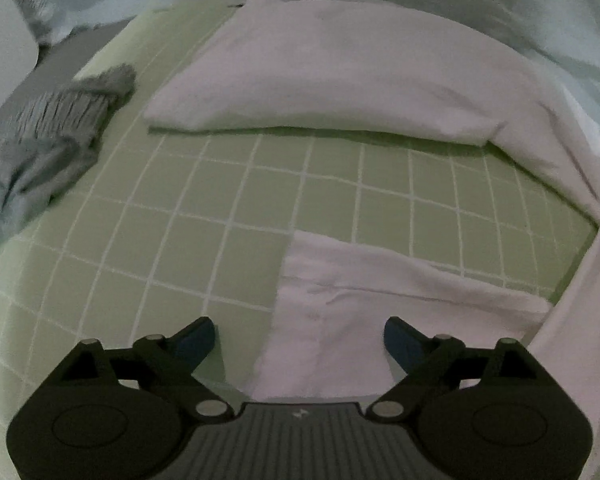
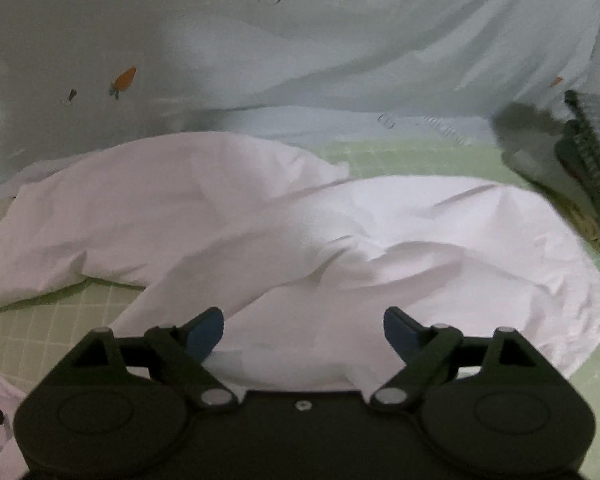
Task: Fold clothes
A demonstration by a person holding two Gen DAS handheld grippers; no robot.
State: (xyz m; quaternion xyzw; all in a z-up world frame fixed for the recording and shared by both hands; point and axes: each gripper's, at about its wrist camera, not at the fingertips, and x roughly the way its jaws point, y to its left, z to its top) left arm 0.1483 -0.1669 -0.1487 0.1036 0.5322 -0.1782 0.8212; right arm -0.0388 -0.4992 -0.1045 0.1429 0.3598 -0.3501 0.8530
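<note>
- We see our left gripper (image 1: 299,338) low over the green grid mat (image 1: 220,208), its jaws spread wide with nothing between them
- One blue-padded fingertip (image 1: 198,340) sits above bare mat, the other above the near end of a white garment (image 1: 332,68)
- That near end looks like a buttoned cuff or placket (image 1: 340,312), lying flat on the mat just ahead of the left gripper
- The garment's main body lies across the far part of the mat as a folded, fairly smooth panel, and a long band of white cloth curves down the right side to join the near piece
- A crumpled grey garment (image 1: 48,132) lies at the mat's left edge, apart from the white one
- Our right gripper (image 2: 303,330) also has its jaws spread apart, holding nothing, hovering just over rumpled white cloth (image 2: 420,240) that bulges in a rounded fold on the mat (image 2: 400,156)
- Behind it a second white fold stretches to the left
- A pale blue sheet with small carrot prints (image 2: 260,48) rises behind the mat
- At the right edge of the right wrist view there is a dark ribbed object (image 2: 592,168); we cannot tell what it is
</note>
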